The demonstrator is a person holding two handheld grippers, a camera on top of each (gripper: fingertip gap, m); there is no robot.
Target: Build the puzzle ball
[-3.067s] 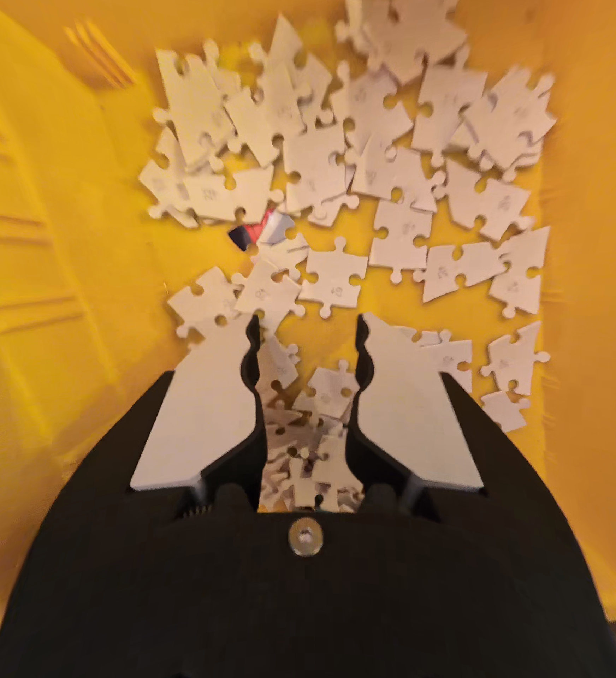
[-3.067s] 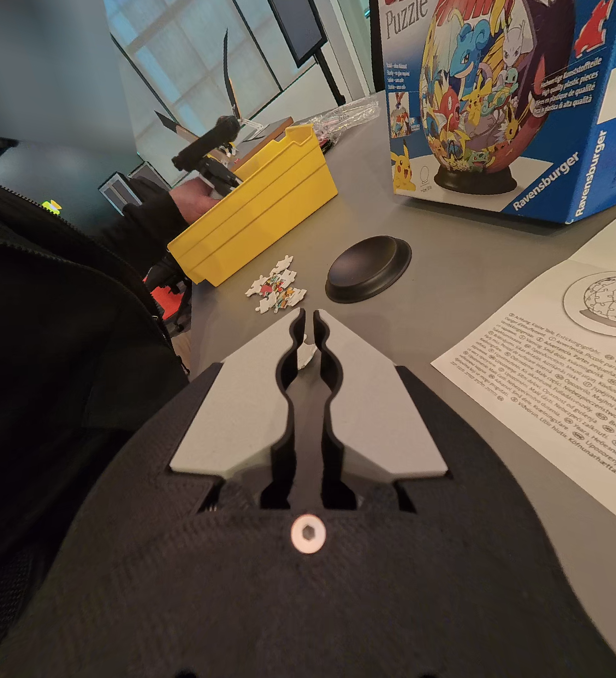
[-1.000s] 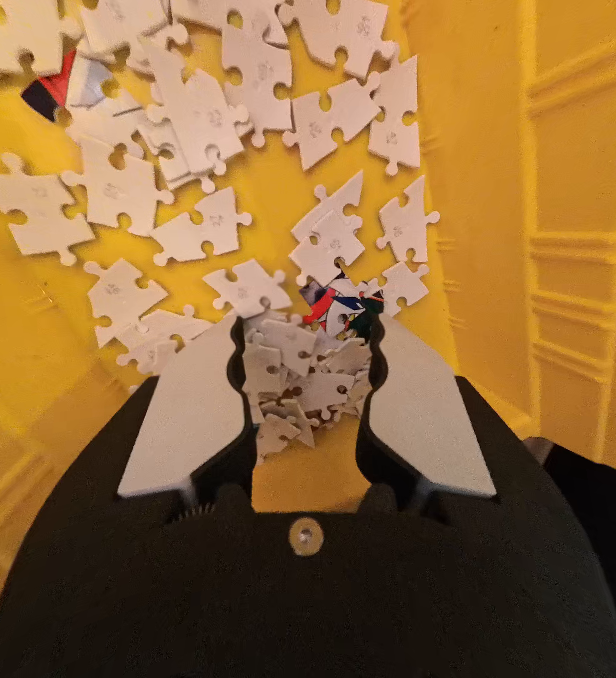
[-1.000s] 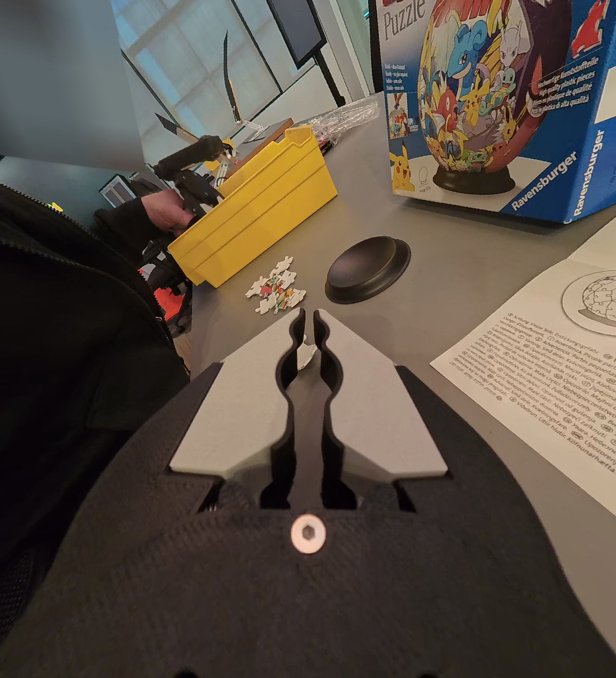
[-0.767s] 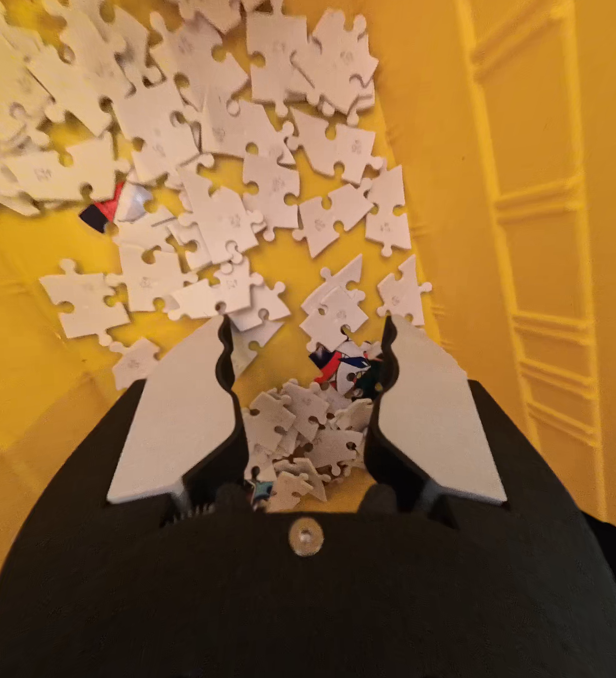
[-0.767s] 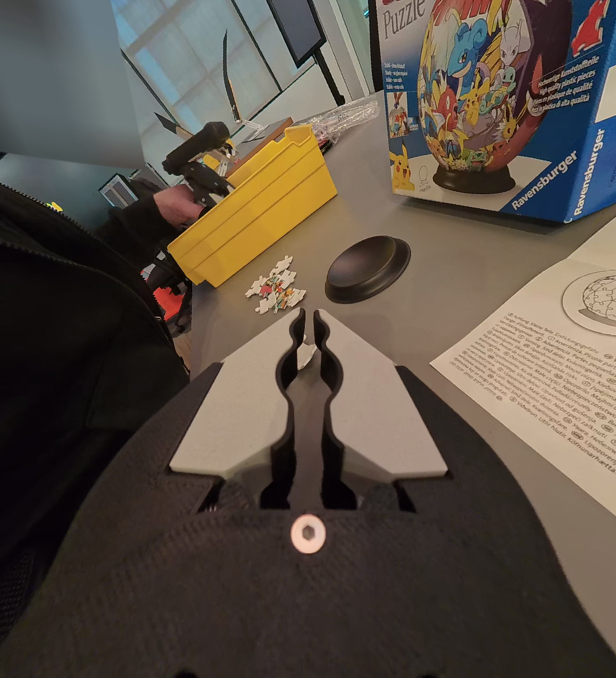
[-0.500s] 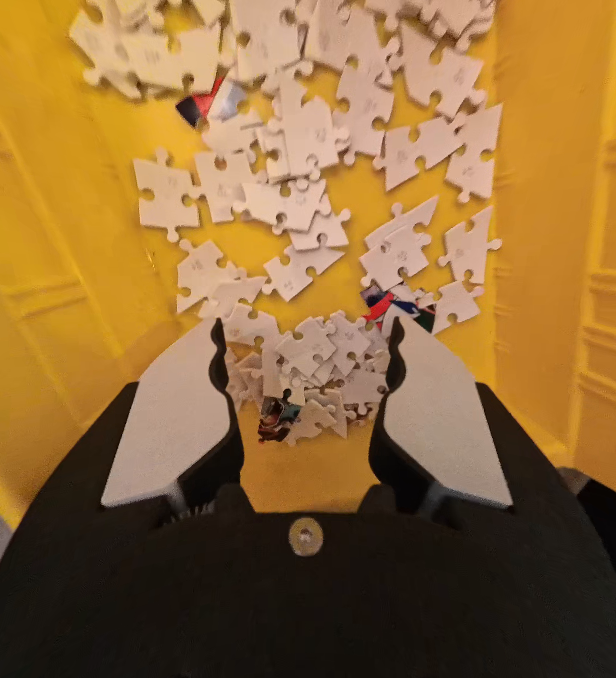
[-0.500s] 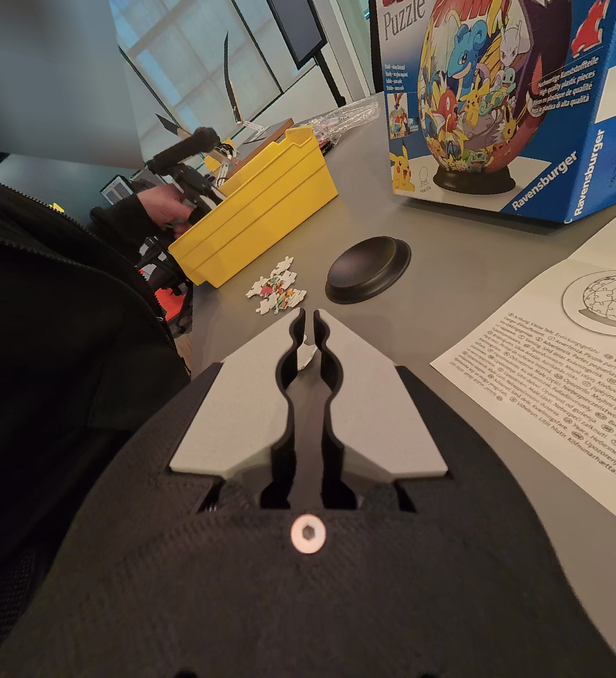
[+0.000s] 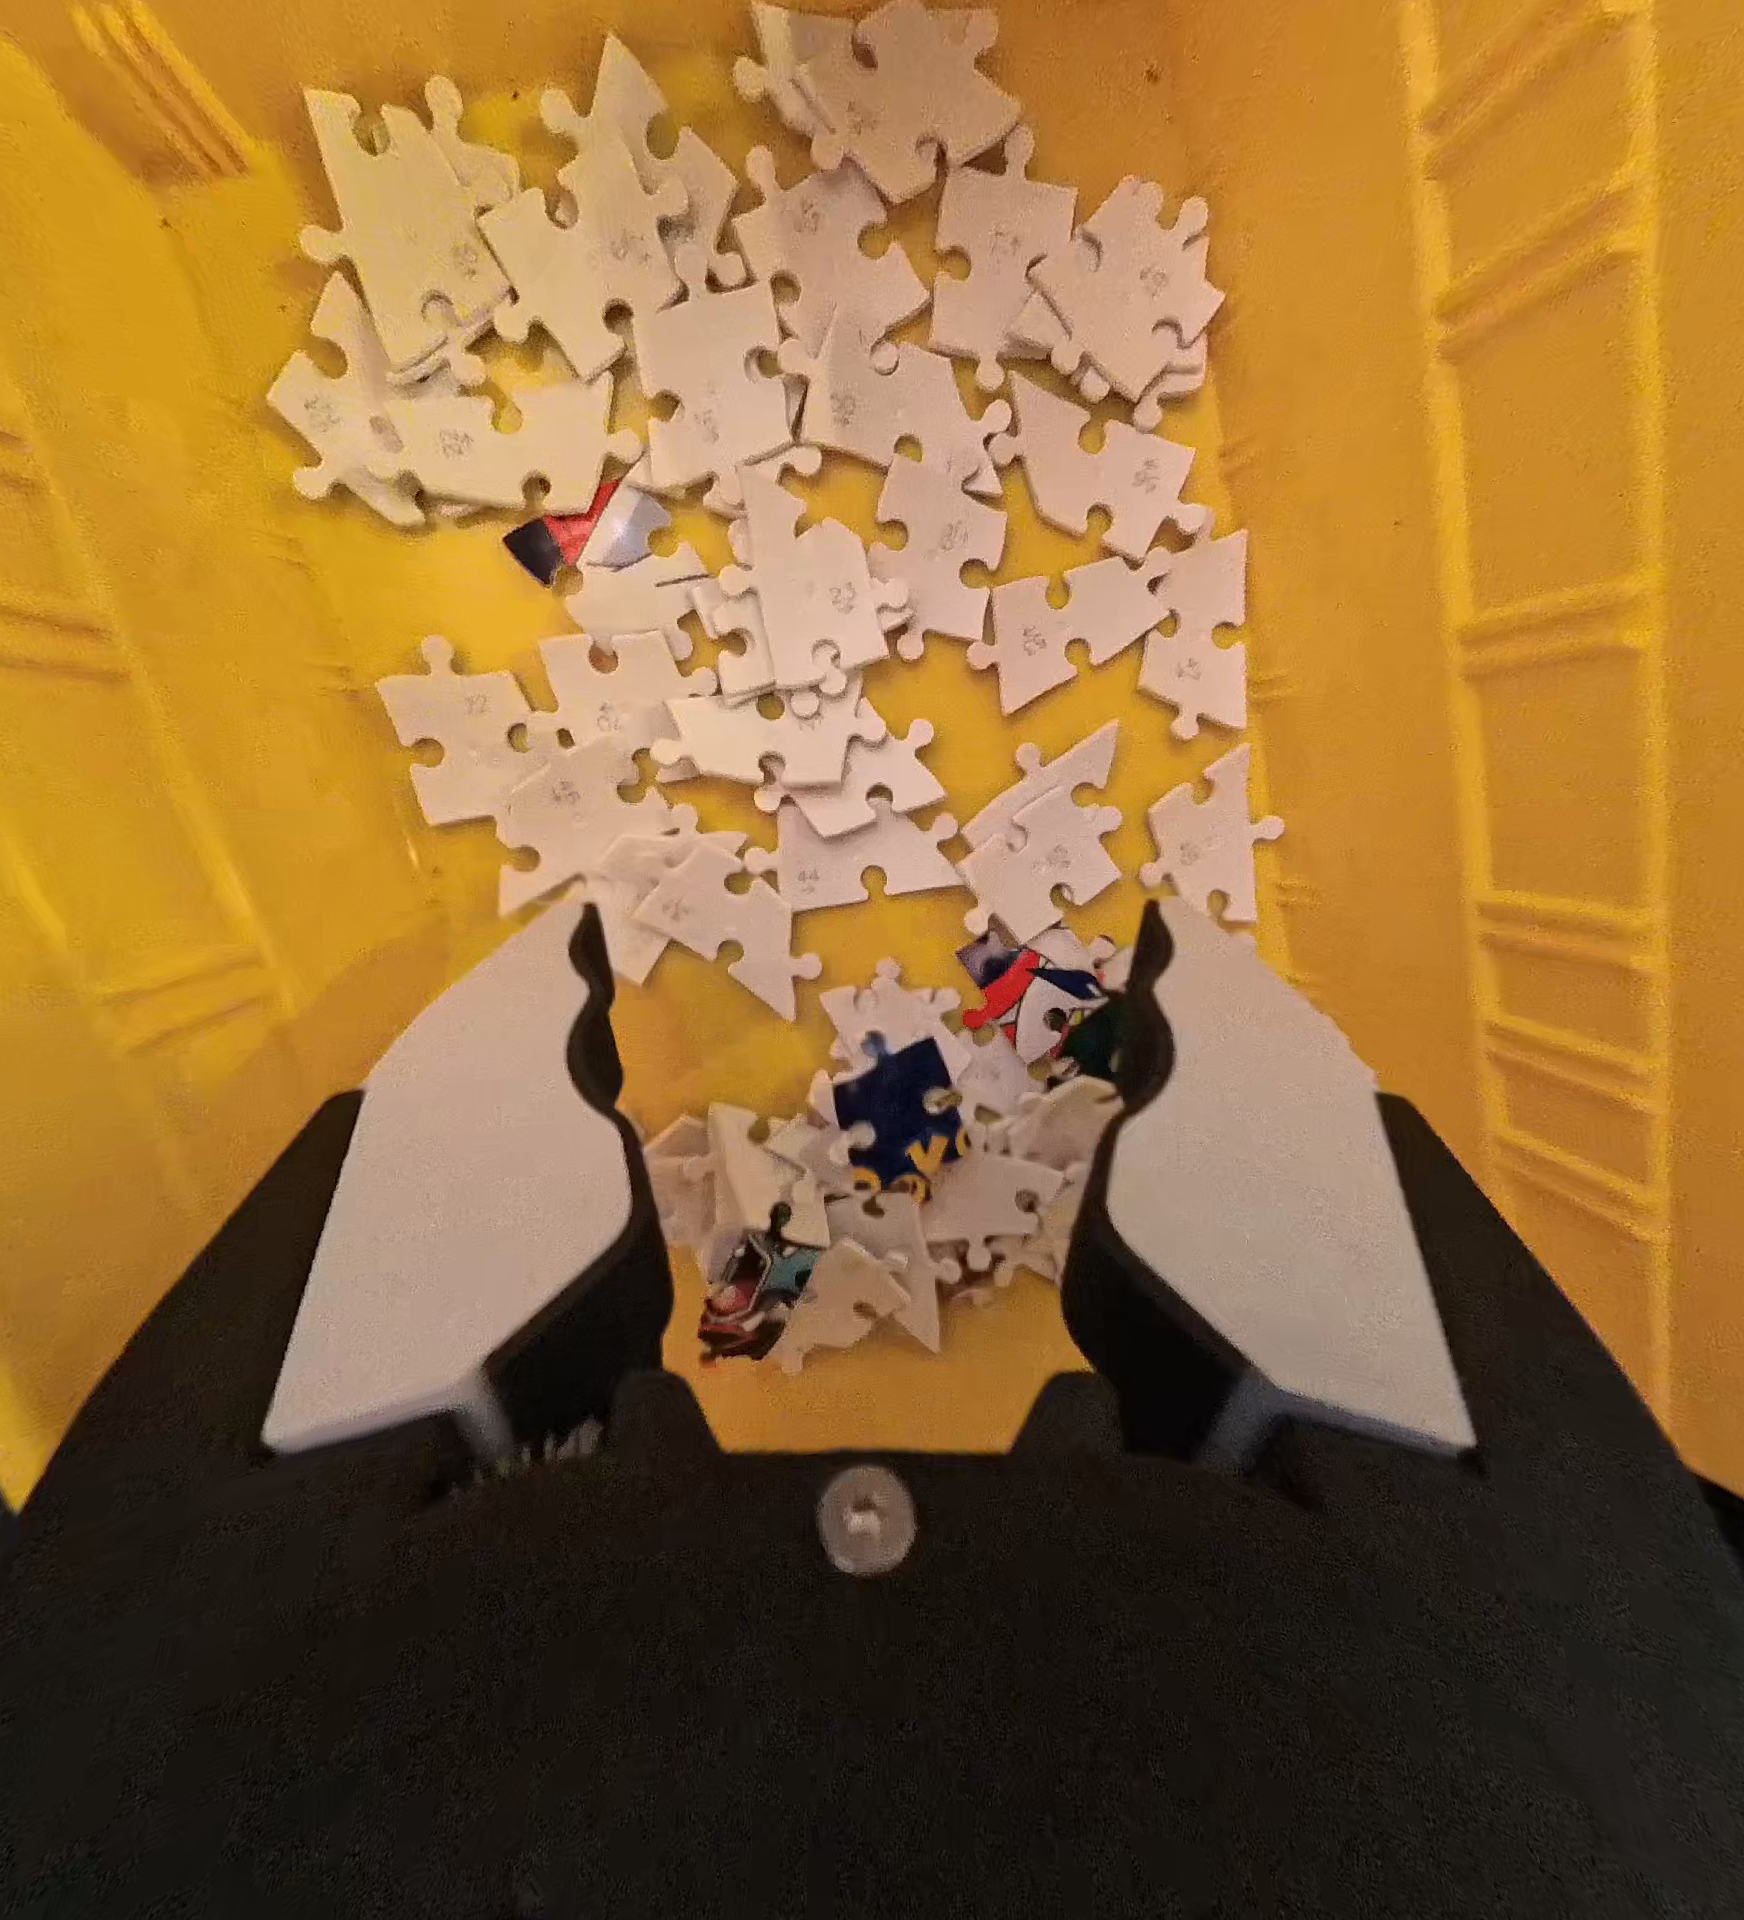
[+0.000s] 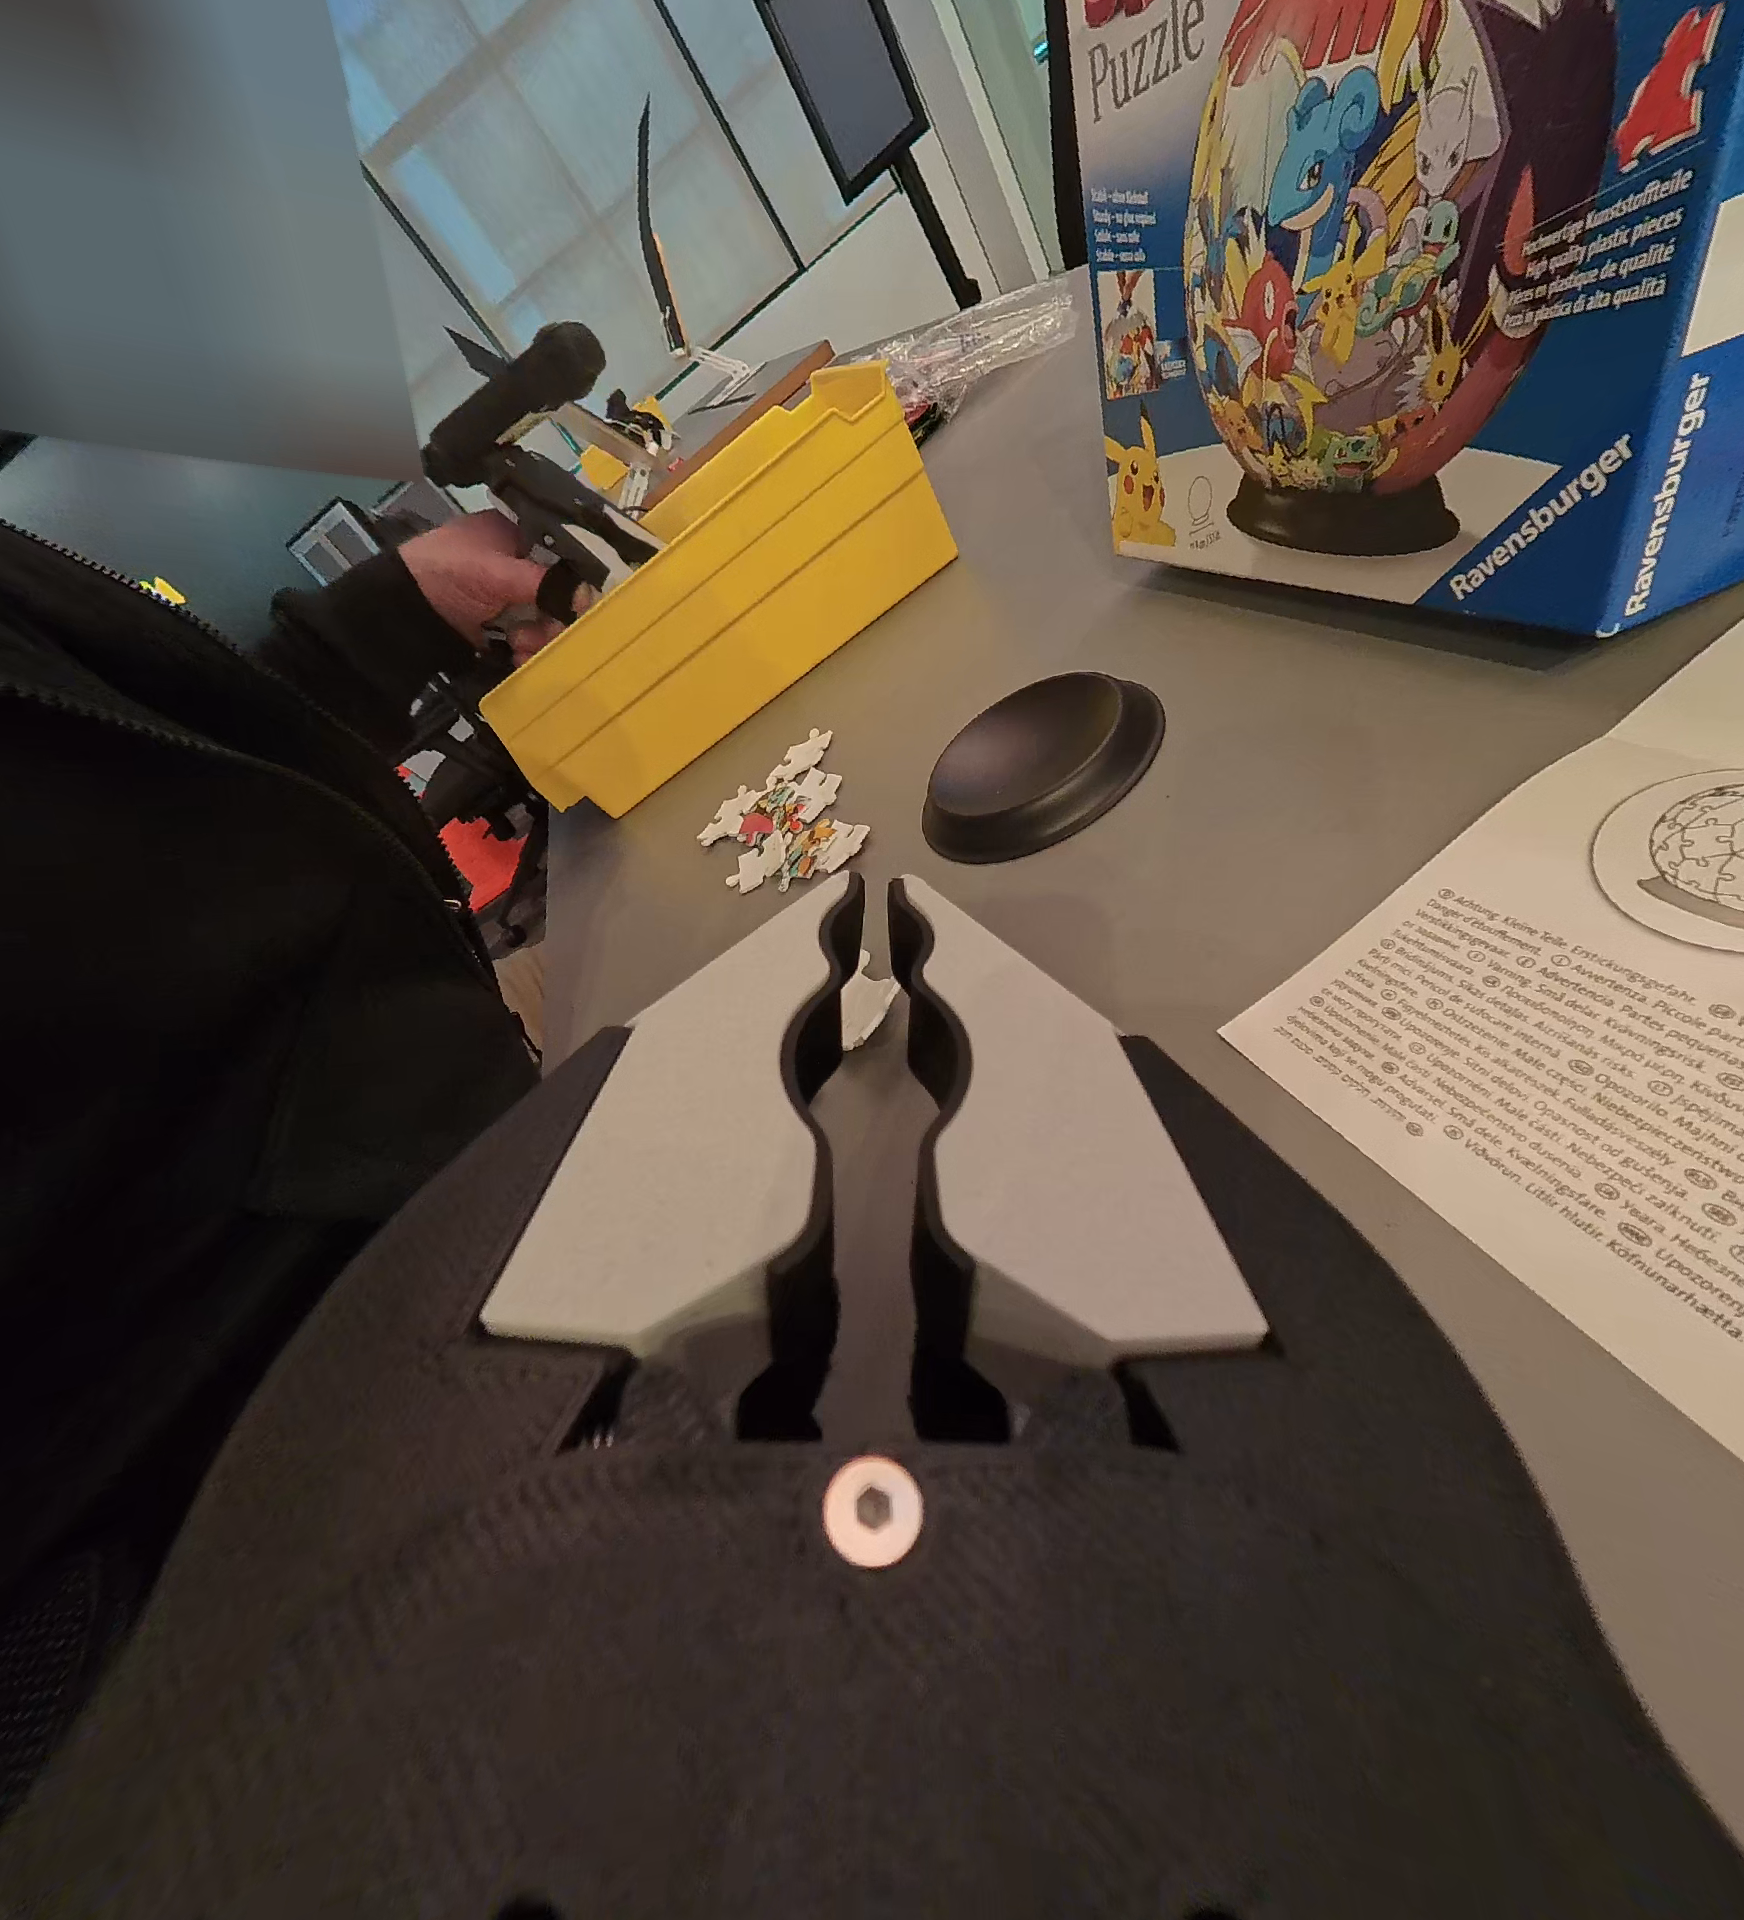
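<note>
Left tool (image 9: 866, 914) now wider apart over heaped pieces (image 9: 878, 1195); right tool (image 10: 875, 894) pinching white piece (image 10: 866, 1003).

office: grey table (image 10: 1294, 748), large windows (image 10: 577, 177) (monitor on stand (image 10: 847, 94)).

Both tools look alike: the left gripper (image 9: 866, 925) and the right gripper (image 10: 875, 902) each have a matte black, textured body with a silver hex screw low at centre, and two light grey fingers (image 10: 681, 1164) with wavy black inner edges. At the frame's left, a black zip jacket (image 10: 172, 935).
</note>
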